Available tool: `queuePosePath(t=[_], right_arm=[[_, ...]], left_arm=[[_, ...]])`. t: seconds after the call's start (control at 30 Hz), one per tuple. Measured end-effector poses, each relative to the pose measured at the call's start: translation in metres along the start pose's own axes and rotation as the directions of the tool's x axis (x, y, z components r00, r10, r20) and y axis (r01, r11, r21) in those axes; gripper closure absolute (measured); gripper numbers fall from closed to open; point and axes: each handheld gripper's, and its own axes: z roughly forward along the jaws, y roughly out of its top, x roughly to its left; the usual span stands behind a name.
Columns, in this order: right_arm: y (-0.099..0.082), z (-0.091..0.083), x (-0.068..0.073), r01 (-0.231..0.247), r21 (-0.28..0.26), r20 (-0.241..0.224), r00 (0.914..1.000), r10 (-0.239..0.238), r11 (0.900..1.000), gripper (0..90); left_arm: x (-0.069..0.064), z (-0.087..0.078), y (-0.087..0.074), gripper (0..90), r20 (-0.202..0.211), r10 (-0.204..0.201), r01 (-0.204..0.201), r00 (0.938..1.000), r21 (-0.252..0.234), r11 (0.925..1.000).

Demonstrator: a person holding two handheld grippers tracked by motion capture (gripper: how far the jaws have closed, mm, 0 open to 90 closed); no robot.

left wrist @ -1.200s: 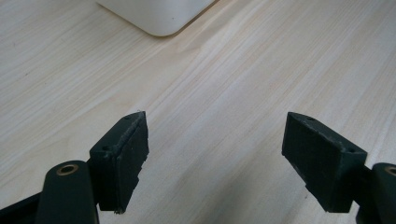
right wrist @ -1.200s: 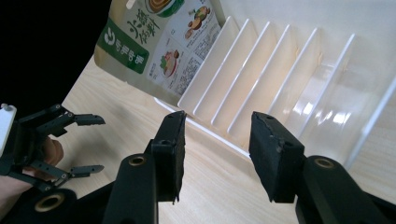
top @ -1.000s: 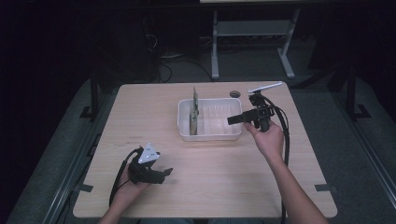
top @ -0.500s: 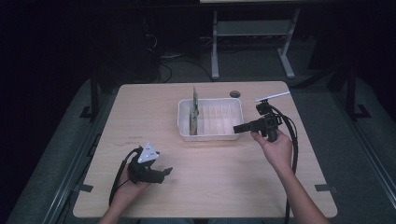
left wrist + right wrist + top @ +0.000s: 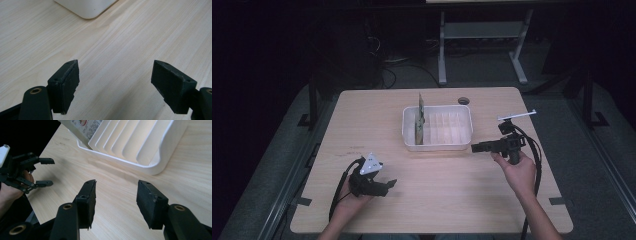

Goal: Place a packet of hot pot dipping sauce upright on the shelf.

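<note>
A: Start at the right gripper (image 5: pixel 475 147). How do the jaws stand?

B: Spread, with only bare wood between them. They have just been opening wider. The gripper lies level above the table (image 5: pixel 452 200), its tips pointing at the near right corner of the white rack (image 5: pixel 464 131) and stopping just short of it.

A: And the rack itself?

B: It sits in the middle of the table, ribbed into slots. A flat packet (image 5: pixel 419 120) stands on edge in the leftmost slot, rising above the rim. In the right gripper view the rack's rounded corner (image 5: pixel 160 165) lies just ahead of the pads, and the packet's printed face (image 5: pixel 85 126) shows at the top.

A: The left gripper (image 5: pixel 388 185)?

B: Also spread and holding nothing, low over the near left part of the table, well apart from the rack. In its own view, a rack corner (image 5: pixel 86 10) shows far ahead.
</note>
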Motion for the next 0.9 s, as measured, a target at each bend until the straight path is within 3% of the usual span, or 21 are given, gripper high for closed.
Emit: queuePosePath(t=[0.37, 0.9], right_arm=[[-0.022, -0.009, -0.003, 0.02, 0.019, 0.029, 0.9994, -0.021, 0.9996, 48.8], [-0.054, -0.022, -0.021, -0.026, -0.012, 0.021, 0.9994, 0.026, 0.9996, 47.6]], left_arm=[[0.001, 0.0, 0.0, 22.2, 0.002, -0.013, 0.013, 0.9999, -0.006, 0.9999], [0.001, -0.001, -0.001, 22.1, -0.001, -0.011, 0.011, 0.9999, -0.007, 0.9999]])
